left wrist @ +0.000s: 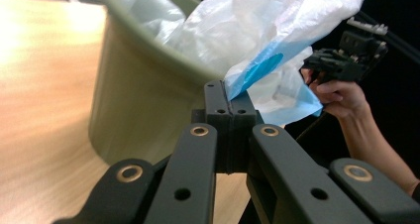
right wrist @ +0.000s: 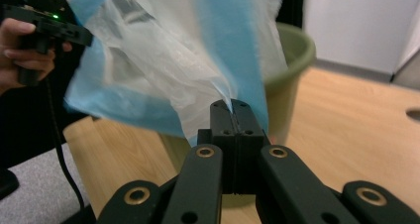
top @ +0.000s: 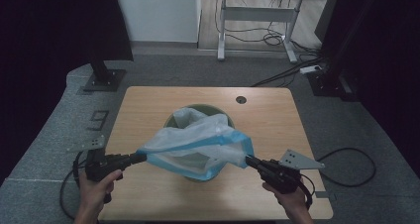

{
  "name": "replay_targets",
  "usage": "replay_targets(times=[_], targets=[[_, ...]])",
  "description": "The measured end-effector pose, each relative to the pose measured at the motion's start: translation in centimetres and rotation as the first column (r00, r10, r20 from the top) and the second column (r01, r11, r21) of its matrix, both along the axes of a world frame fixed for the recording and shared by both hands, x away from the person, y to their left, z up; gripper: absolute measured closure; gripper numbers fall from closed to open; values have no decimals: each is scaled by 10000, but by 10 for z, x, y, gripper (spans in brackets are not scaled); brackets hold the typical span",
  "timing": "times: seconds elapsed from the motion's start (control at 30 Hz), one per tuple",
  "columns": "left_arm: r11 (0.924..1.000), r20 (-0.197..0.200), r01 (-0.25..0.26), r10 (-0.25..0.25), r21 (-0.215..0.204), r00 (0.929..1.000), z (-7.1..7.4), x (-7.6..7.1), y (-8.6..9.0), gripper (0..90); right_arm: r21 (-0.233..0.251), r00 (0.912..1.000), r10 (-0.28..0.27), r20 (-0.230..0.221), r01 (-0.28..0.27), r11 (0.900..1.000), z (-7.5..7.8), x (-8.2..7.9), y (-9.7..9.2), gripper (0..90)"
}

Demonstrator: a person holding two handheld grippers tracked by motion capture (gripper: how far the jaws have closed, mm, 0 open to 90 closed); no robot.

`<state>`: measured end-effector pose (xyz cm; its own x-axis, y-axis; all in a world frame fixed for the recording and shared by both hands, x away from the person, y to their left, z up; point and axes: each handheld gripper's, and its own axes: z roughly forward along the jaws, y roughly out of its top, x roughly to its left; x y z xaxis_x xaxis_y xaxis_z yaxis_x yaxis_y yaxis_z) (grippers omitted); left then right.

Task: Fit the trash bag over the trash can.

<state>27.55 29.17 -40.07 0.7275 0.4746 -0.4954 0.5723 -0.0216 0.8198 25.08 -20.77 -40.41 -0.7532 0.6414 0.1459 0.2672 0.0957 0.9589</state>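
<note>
High view: the plastic bag (top: pixel 198 144) hangs stretched above the green bin (top: pixel 174 119), left gripper (top: pixel 140 157) and right gripper (top: pixel 249 160) each clamped on opposite blue-edged corners

Dim room, glare on the table (left wrist: pixel 29 60), edges perhaps motion-blurred.

Both hands low, left gripper (top: pixel 142 157) & right gripper (top: pixel 250 161) fingers clamped, pointing inward.
</note>
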Motion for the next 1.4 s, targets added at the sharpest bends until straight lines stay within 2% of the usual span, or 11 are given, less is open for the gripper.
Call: replay_targets(times=[0.2,0.43,0.5,0.57,0.63,0.73,0.87,0.97,1.1,1.3,1.4], targets=[[9977,-506,-417,444,527,9977,-19,20,-1,900,-358,9964,-497,-694,473,9982,-25,21,-5,889],[9919,-715,-717,794,1044,9943,-30,35,-14,900,-270,9909,-615,-1195,586,9979,-45,41,-2,888],[9883,-404,-799,858,1301,9955,-27,33,-18,900,-279,9911,-579,-1195,549,9981,-47,42,1,888],[9834,105,-1041,1037,1484,9946,-21,26,-21,864,-329,9944,-599,-872,573,9978,-44,36,4,845],[9797,664,-1158,1062,1636,9921,-12,16,-23,711,-378,9963,-763,-398,748,9965,-38,25,7,695],[9624,1448,-1234,900,2420,9854,3,2,-33,517,-581,9939,-1025,418,1049,9928,-22,1,11,533],[9544,1949,-1375,866,2648,9770,16,-6,-44,348,-674,9892,-1036,1037,1109,9915,-4,-16,11,474],[9548,2169,-1538,986,2545,9712,22,-5,-46,352,-618,9871,-1155,1111,1229,9905,5,-18,9,466],[9533,2239,-1680,1117,2508,9682,25,1,-48,423,-497,9856,-1392,961,1444,9883,11,-12,-1,440],[9644,2146,-1555,1089,2138,9706,29,6,-46,570,-262,9874,-1328,861,1355,9904,18,-2,-8,433],[9730,1971,-1292,909,1911,9762,31,9,-46,686,-436,9893,-1073,990,1121,9927,23,6,-2,514]])
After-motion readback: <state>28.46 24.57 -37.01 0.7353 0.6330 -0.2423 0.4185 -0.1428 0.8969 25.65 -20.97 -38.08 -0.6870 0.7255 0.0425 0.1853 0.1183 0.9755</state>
